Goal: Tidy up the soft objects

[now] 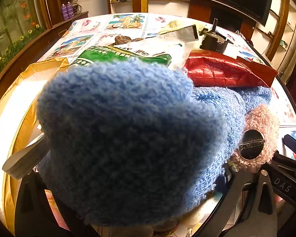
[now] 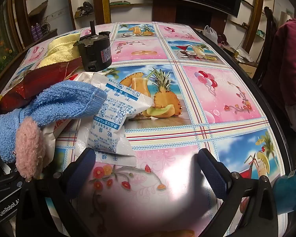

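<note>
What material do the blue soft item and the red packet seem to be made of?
Blue soft item: looks like terry or fleece fabric with a matte, looped pile; the curly fibres show clearly. Red packet: probably plastic foil, glossy, with bright reflections, creases and a serrated edge.

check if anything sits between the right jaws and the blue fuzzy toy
Partly. The right gripper is open over bare tablecloth, and the blue fuzzy toy lies to its left. A white desiccant packet lies beside the toy, its corner reaching the left finger. The left gripper seems to hold the toy already.
</note>
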Demonstrator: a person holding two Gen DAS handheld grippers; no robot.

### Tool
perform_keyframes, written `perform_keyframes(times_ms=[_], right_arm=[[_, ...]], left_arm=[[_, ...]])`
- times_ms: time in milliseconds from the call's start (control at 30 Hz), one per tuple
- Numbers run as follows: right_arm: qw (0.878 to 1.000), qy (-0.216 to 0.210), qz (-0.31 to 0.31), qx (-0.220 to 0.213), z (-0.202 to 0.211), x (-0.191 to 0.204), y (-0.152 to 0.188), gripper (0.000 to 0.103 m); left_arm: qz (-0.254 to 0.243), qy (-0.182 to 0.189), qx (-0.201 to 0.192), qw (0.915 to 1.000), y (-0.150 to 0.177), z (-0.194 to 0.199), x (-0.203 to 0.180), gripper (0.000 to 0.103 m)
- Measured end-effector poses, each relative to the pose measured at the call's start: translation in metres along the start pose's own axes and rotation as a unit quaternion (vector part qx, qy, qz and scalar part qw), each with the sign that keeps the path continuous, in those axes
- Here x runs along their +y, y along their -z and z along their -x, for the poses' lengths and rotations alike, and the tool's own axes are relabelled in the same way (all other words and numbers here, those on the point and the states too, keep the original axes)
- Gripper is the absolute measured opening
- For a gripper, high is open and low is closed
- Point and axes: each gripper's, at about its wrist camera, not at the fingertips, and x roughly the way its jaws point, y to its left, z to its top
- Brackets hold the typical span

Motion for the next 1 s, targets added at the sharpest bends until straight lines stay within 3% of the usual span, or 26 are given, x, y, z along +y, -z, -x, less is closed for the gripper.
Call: perform_keyframes(times_ms=[533,767,1000], right_arm=[[1.0,0.0,0.0,-0.001,0.0,0.0,0.0,0.103],[1.0,0.0,0.0,0.0,0.0,0.0,0.0,0.103],[1.0,-0.008,0.009,0.006,0.0,0.001,-0.001,0.103]], left_arm=[[-0.001,0.0,0.001,1.0,0.0,0.0,0.0,0.103],[-0.06,0.042,0.026,0.997,0.008,0.01,0.005,0.103],[-0.06,0.042,0.007,0.9973,0.027,0.018,0.01,0.103]])
